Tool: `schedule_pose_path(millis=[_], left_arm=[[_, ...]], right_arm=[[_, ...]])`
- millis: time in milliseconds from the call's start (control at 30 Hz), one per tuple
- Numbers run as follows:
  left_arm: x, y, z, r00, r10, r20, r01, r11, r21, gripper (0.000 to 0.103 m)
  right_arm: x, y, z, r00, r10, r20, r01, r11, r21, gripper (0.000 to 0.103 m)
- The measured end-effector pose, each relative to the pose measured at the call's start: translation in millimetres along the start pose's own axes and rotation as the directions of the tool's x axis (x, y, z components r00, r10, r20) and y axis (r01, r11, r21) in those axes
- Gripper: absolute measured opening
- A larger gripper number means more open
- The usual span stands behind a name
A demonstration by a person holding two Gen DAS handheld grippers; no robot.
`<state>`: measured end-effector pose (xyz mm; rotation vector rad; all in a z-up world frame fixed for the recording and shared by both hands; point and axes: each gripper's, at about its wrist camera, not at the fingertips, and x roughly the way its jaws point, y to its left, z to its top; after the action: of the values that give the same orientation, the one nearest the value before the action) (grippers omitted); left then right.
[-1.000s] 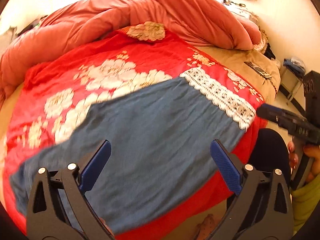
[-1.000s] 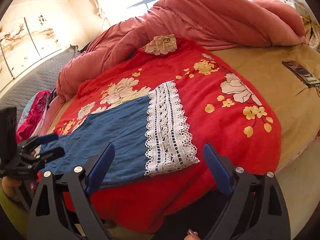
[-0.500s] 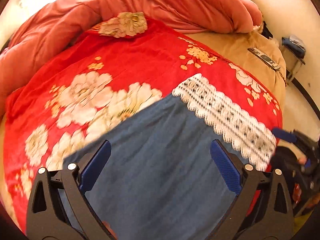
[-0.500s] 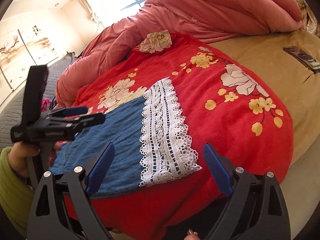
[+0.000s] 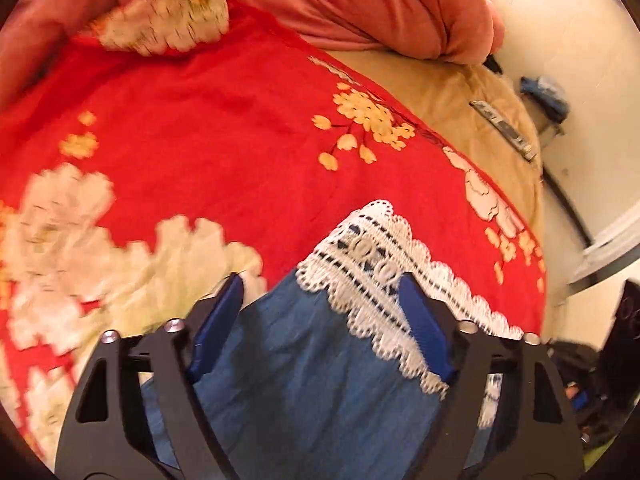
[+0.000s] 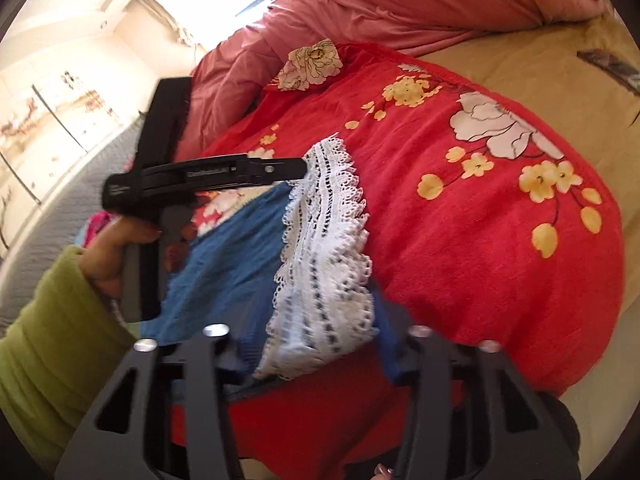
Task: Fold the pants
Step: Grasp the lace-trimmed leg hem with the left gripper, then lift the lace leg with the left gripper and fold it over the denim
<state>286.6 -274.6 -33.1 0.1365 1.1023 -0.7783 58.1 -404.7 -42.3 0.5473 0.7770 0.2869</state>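
The blue pants [image 5: 304, 380] lie on the red floral blanket [image 5: 224, 152], near its front edge, with their white lace hem [image 5: 384, 276] on the side toward the tan bedsheet [image 5: 452, 92]. In the left wrist view the left gripper [image 5: 320, 312] sits low over the pants with its blue-padded fingers [image 5: 420, 328] spread wide, one at the far edge of the blue cloth and the other over the lace hem; no cloth is pinched between them. In the right wrist view the same tool reaches in from the side, its tip at the far corner of the lace. The right gripper [image 6: 312, 344] is at the near corner of the hem, where lace and blue cloth bunch up between its black arms; its pads are hidden by cloth and blur, so I cannot tell whether it is closed on anything. Beyond the blanket a pink quilt [image 6: 420, 0] is heaped, and a dark remote [image 5: 504, 130] rests on the tan bedsheet.
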Motion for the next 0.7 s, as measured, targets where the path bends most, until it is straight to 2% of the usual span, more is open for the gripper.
schedule_pose_path(millis=[133,267,367,467,533,567,633,700], left_arm=[[12.4,4.5,4.0,0.993,-0.116,-0.021,0.116,0.993,0.006,0.063],[24.8,-1.2,6.4,0.989,-0.144,-0.041,0.146,0.988,0.040,0.063],[30.9,2.6,5.4,0.979,-0.200,-0.029,0.200,0.980,-0.001,0.062],[27.3,10.8,4.5,0.975,-0.224,-0.010,0.223,0.974,-0.046,0.046],[24.0,14.3,3.3,0.975,-0.223,-0.006,0.222,0.973,-0.061,0.025],[22.9,13.5,2.7,0.974,-0.224,-0.006,0.224,0.973,-0.057,0.022],[17.9,7.0,1.2,0.979,-0.205,0.001,0.205,0.978,-0.021,0.016],[10.3,3.6,-0.3,0.979,-0.202,0.030,0.202,0.979,0.001,0.015]], right_arm=[[7.8,-4.0,4.3,0.999,0.007,-0.032,-0.006,1.000,0.028,0.039],[17.3,-0.7,7.8,0.998,0.031,-0.061,-0.029,0.999,0.024,0.039],[23.8,0.3,11.0,0.995,0.065,-0.071,-0.063,0.998,0.031,0.039],[26.7,2.7,13.0,0.992,0.106,-0.068,-0.104,0.994,0.030,0.038],[28.2,4.8,13.7,0.992,0.104,-0.067,-0.103,0.994,0.022,0.031],[28.5,5.6,14.4,0.992,0.111,-0.064,-0.110,0.994,0.019,0.027],[27.8,8.3,14.8,0.992,0.117,-0.051,-0.117,0.993,0.008,0.026],[24.2,12.8,14.0,0.992,0.120,-0.027,-0.121,0.993,-0.015,0.025]])
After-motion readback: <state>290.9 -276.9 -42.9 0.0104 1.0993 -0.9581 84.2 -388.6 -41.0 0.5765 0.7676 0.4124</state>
